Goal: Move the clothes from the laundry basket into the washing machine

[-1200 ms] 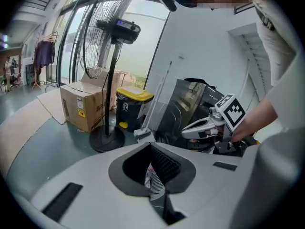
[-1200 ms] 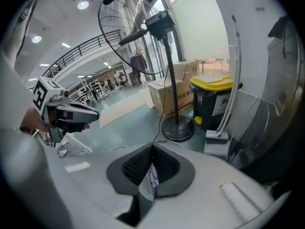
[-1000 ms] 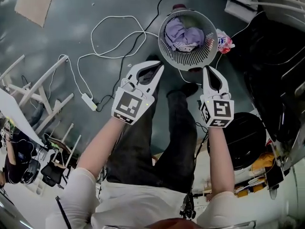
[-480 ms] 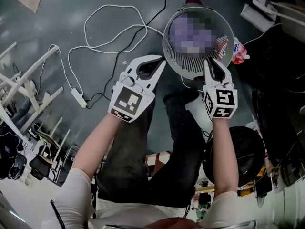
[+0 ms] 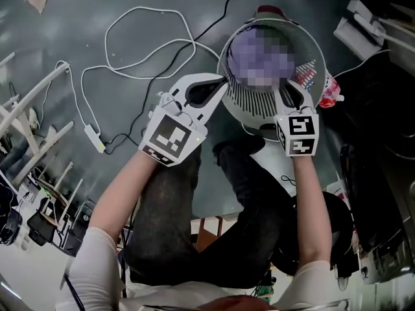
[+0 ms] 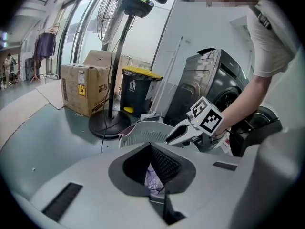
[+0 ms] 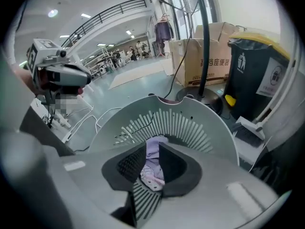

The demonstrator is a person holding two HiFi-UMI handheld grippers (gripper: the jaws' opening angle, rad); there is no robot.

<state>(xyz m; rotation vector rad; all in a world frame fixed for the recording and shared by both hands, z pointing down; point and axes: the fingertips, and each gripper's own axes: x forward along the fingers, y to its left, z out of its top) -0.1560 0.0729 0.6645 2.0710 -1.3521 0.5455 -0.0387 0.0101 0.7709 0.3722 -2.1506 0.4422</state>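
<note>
The grey floor (image 5: 58, 50) spreads under me, and the dark washing machine (image 6: 215, 78) stands at my right side, seen past my arm in the left gripper view. Just in front of my legs sits the round white laundry basket (image 5: 258, 106) with its slatted wall, upright on the floor. My left gripper (image 5: 222, 81) is angled down with its tips at the outside of the basket's near rim; its two jaws meet at the tips and nothing is between them. My right gripper (image 5: 289, 87) points more steeply down, its tips just inside the basket at the near rim on the other side. Its jaws have just been opening and now stand only a narrow slit apart. The clothes (image 7: 151, 162), a lilac and pale patterned bundle, lie in the bottom of the basket and show through that slit, but the pads press on no cloth that I can see. A thin white cable (image 5: 130, 50) loops loosely over the floor to the left of the basket.
</note>
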